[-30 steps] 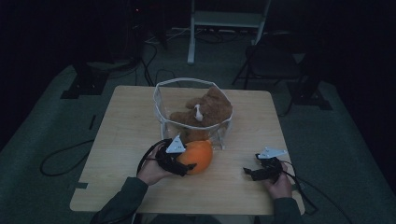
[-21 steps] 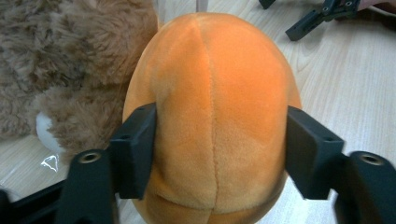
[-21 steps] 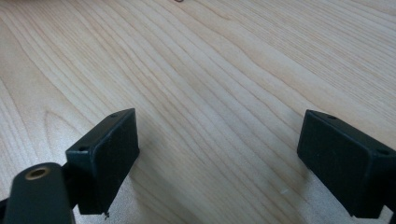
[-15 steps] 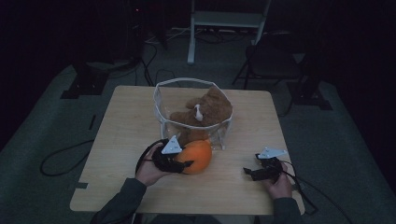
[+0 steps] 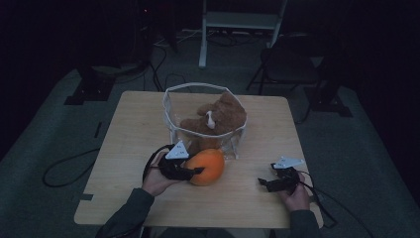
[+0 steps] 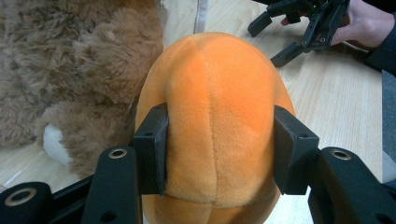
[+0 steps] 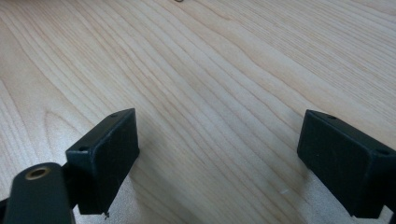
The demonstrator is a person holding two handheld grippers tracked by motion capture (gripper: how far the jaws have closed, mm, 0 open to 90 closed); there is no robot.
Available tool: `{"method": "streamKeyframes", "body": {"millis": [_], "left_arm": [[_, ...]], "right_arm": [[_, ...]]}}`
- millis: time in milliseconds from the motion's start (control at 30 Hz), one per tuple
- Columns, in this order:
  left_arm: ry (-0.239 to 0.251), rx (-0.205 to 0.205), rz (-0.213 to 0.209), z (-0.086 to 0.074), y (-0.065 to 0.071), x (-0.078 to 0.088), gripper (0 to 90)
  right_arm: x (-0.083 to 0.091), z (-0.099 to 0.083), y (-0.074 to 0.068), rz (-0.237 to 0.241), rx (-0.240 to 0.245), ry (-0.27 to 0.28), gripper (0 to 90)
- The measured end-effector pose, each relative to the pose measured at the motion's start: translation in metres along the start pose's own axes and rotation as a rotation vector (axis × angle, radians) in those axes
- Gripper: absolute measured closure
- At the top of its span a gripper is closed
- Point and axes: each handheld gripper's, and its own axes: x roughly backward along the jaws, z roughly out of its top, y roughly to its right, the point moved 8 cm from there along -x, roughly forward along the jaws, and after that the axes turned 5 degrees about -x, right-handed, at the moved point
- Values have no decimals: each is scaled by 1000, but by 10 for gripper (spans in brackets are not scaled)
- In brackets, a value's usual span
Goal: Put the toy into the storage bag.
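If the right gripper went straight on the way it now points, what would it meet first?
Probably the orange plush ball. In the high view the right gripper lies low over the table, open jaws pointing left towards the ball held by the left gripper. Depth is unclear, so it might pass just in front.

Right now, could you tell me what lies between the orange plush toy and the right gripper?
Only bare wooden table: in the high view, nothing sits between the orange plush toy and the right gripper.
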Motion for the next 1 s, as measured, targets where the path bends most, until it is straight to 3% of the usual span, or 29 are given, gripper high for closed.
{"method": "streamKeyframes", "body": {"millis": [1000], "left_arm": [[62, 17, -22, 11, 1, 14, 501]], "right_arm": [[0, 0, 0, 0, -2, 1, 118]]}}
